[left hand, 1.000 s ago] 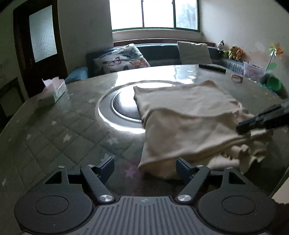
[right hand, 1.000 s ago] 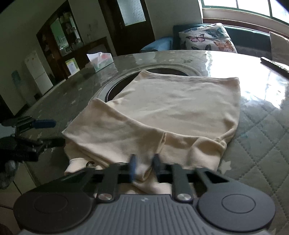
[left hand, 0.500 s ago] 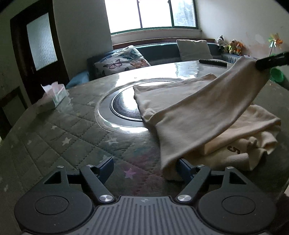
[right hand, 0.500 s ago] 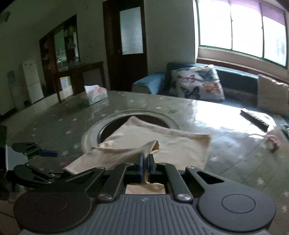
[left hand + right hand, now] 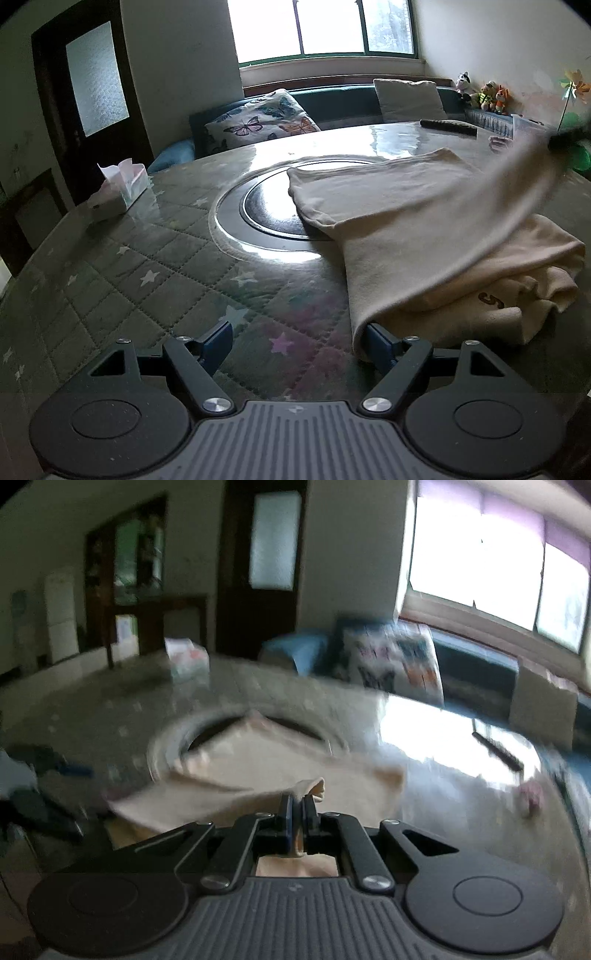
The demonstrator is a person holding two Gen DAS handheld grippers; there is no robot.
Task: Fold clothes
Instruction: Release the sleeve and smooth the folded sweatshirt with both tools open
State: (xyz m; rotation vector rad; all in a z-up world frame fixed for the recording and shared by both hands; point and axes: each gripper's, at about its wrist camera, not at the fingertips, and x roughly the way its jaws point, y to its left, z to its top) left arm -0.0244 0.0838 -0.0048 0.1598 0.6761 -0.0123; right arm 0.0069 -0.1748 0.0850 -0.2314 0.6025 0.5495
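Cream garment (image 5: 424, 221) lies on the round table (image 5: 147, 266), partly over the dark round inset (image 5: 269, 206) at the table's centre, bunched in folds at the near right edge. One layer is lifted off the pile and stretched up toward the right, where the right gripper (image 5: 298, 812) has its fingers together, clamped on a pinch of the cloth; a tuft of fabric pokes out above the pads. The right wrist view is motion-blurred. Left gripper (image 5: 299, 341) sits low over the table edge, fingers wide apart, nothing between them; its right fingertip (image 5: 376, 343) is just beside the garment's near corner, contact unclear. Tissue box (image 5: 120, 188) stands well apart on the left side of the table. Remote (image 5: 448, 127) at the far side. Butterfly cushion (image 5: 262, 122) on the bench behind, under the window (image 5: 321, 27).
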